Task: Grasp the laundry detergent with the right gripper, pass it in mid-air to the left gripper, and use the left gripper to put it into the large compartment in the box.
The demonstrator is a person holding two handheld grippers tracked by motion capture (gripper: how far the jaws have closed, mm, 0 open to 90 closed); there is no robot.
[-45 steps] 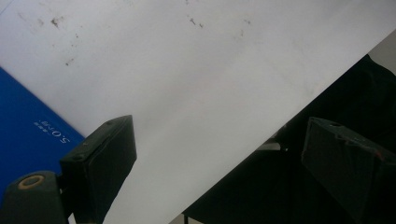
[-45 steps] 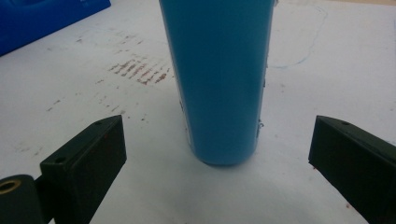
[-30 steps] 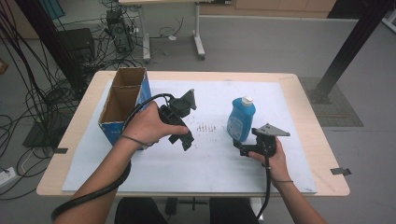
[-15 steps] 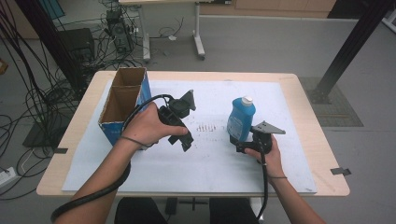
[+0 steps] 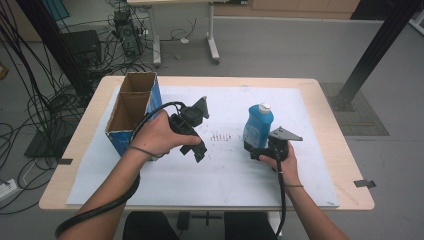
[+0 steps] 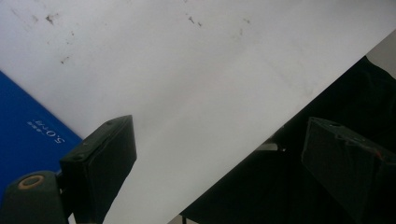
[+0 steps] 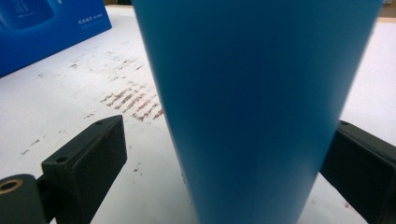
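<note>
A blue bottle [image 5: 258, 125] with a white cap stands upright on the white paper, right of centre. My right gripper [image 5: 253, 150] lies low at its base, open. In the right gripper view the bottle [image 7: 252, 107] stands between the jaws; the left jaw is clearly apart from it and the right jaw sits close by its side. My left gripper [image 5: 199, 151] is held above the paper near the middle, open and with nothing in it. In the left gripper view, the left gripper [image 6: 219, 172] looks down on the paper and the table's front edge.
A tall blue cardboard box [image 5: 131, 112] with an open top stands at the table's left side, close to the left hand. Brown scuff marks [image 5: 220, 136] stain the paper between the grippers. The white paper [image 5: 310, 165] covers most of the wooden table [image 5: 345, 150].
My right gripper has edged a little closer to the bottle's base. The left gripper and the bottle have stayed in place.
</note>
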